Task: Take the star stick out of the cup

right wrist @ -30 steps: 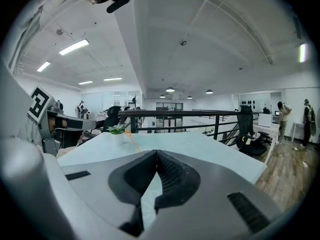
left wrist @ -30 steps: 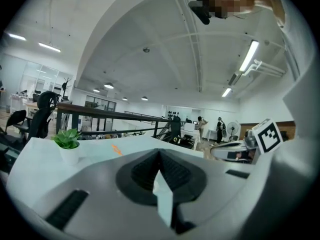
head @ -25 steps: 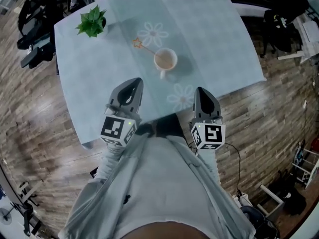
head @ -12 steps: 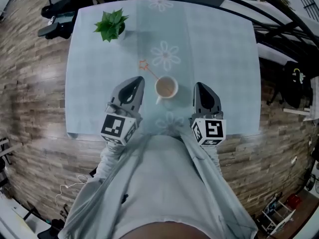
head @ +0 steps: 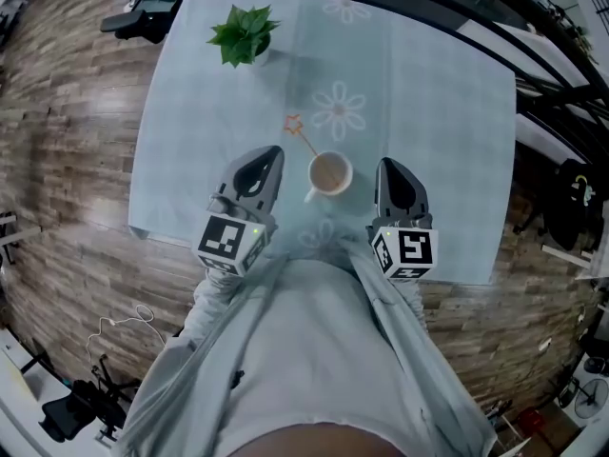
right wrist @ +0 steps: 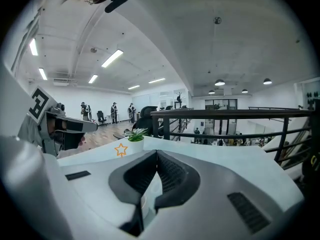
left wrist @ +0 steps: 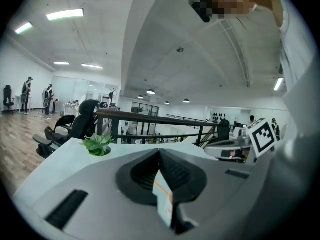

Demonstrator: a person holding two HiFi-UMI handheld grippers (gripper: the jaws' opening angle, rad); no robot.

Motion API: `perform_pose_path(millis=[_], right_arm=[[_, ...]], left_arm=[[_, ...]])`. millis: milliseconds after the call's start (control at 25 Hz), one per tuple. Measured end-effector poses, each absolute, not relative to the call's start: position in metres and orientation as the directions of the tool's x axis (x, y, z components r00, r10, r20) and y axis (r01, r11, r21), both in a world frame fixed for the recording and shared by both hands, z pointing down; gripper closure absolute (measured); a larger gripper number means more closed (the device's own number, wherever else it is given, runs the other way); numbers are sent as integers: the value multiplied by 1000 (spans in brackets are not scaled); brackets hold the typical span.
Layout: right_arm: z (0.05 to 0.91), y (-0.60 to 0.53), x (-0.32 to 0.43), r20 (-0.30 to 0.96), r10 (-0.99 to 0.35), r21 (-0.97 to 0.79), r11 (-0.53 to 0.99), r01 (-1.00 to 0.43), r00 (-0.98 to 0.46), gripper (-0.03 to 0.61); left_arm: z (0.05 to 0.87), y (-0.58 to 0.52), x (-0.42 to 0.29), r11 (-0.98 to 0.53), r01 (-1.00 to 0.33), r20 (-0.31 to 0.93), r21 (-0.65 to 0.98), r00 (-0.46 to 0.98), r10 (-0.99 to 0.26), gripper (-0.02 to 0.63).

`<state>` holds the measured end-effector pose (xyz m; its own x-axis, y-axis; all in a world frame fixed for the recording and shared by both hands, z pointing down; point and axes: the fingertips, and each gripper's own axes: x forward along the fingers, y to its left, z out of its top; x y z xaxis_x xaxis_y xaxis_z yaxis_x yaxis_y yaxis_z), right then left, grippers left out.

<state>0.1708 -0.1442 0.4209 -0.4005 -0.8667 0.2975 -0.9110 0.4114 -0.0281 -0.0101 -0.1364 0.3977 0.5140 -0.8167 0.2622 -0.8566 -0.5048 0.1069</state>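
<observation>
A white cup stands on the pale blue tablecloth near the table's front edge. The star stick leans out of it toward the far left, and its orange star hangs over the cloth. In the right gripper view the star shows just beyond the jaws. My left gripper is shut and empty, just left of the cup. On the cup's right, my right gripper is also shut with nothing in it. Both sets of jaws meet at their tips in the gripper views: left gripper, right gripper.
A small potted plant stands at the table's far left. The table carries a flower-print cloth. Office chairs and a black railing stand beyond its far side, on wood floor. People stand far off in the room.
The table and cup have come closer in the head view. The cup now sits between the two grippers instead of ahead of them. Both grippers stay shut.
</observation>
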Motion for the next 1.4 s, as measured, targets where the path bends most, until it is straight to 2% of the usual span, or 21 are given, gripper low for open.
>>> perform_pose_path(millis=[960, 1000, 1080, 1400], right_arm=[[428, -134, 162, 322, -876, -26, 372, -928, -360, 563], [428, -134, 162, 322, -876, -27, 371, -928, -360, 563], [429, -133, 162, 325, -875, -26, 372, -928, -360, 563], [434, -130, 164, 339, -869, -26, 374, -927, -360, 563]], left_arm=[[426, -140, -2, -544, -818, 273, 185, 574, -771, 591], [427, -140, -1, -551, -813, 275, 188, 582, -765, 579], [431, -139, 4, -569, -799, 282, 195, 601, -748, 502], [447, -137, 15, -589, -775, 306, 230, 632, -712, 432]])
